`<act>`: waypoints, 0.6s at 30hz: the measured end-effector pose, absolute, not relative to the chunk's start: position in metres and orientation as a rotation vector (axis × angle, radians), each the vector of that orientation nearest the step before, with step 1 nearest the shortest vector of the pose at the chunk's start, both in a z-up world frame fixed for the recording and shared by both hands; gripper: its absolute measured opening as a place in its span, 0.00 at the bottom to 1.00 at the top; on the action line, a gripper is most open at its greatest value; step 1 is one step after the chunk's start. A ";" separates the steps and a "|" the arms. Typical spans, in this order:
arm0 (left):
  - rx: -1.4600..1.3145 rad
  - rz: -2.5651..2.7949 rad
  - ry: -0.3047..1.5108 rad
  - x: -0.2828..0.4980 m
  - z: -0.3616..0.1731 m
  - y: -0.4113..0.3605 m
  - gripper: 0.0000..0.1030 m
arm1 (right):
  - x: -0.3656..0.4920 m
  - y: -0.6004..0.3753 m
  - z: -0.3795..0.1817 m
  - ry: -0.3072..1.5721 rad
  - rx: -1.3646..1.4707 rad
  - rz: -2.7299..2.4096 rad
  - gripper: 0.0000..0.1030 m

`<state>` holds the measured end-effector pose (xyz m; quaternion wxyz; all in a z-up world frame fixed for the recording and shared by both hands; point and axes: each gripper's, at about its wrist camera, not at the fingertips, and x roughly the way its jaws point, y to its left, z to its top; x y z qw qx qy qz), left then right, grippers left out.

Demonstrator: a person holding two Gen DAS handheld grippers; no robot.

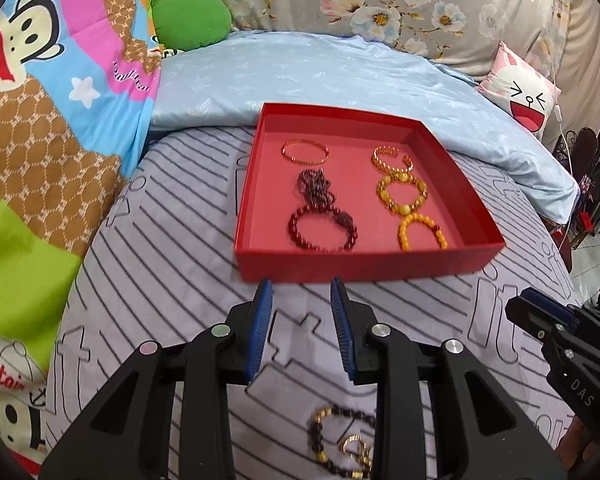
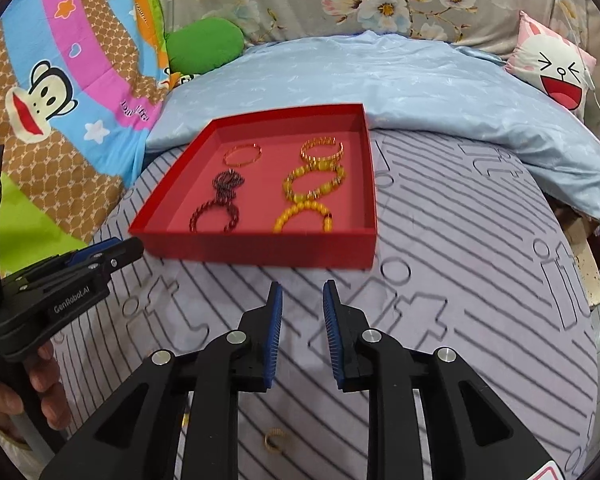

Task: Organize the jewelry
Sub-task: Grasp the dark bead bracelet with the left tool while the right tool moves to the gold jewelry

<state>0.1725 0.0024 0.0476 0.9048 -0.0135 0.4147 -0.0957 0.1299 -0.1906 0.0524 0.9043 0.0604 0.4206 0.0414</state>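
Right now the jewelry sits mostly in the red box [image 1: 364, 268], an open shallow tray on the striped grey bedsheet [image 1: 172, 240]. Inside it you have two columns. On the left, from the far end to the near: a thin gold bangle [image 1: 305, 152], a bunched dark beaded strand [image 1: 315, 189] and a dark red beaded bracelet [image 1: 322, 229]. On the right: a gold cuff bangle [image 1: 393, 160], a yellow bracelet with large stones [image 1: 401, 194] touching it, and a yellow beaded bracelet [image 1: 421, 232] nearest the front wall.

Two pieces lie outside the box, on the sheet under your left gripper [image 1: 302, 330]: a dark beaded bracelet with gold beads [image 1: 336, 440] and a small gold ring [image 1: 354, 450] beside it. The right wrist view also shows a gold ring [image 2: 275, 439] on the sheet.

Your left gripper hovers just short of the box's front wall, its blue pads parted with nothing between them. Your right gripper [image 2: 302, 332] is likewise parted and empty, near the box's front right part.

Beyond the box lie a light blue quilt [image 1: 320, 76], a cartoon monkey blanket [image 1: 40, 80], a green cushion [image 1: 192, 22] and a bunny pillow [image 1: 520, 92].
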 end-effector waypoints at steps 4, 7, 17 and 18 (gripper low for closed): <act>-0.031 -0.195 0.881 0.153 0.039 0.006 0.28 | 0.110 -0.193 0.043 0.895 0.132 0.080 0.21; -0.035 -0.194 0.908 0.141 0.029 0.008 0.28 | 0.099 -0.193 0.038 0.910 0.132 0.077 0.21; -0.070 -0.189 0.982 0.113 0.002 0.014 0.34 | 0.071 -0.188 0.021 0.957 0.144 0.090 0.21; -0.070 -0.188 0.985 0.112 0.000 0.014 0.34 | 0.069 -0.187 0.020 0.958 0.145 0.093 0.21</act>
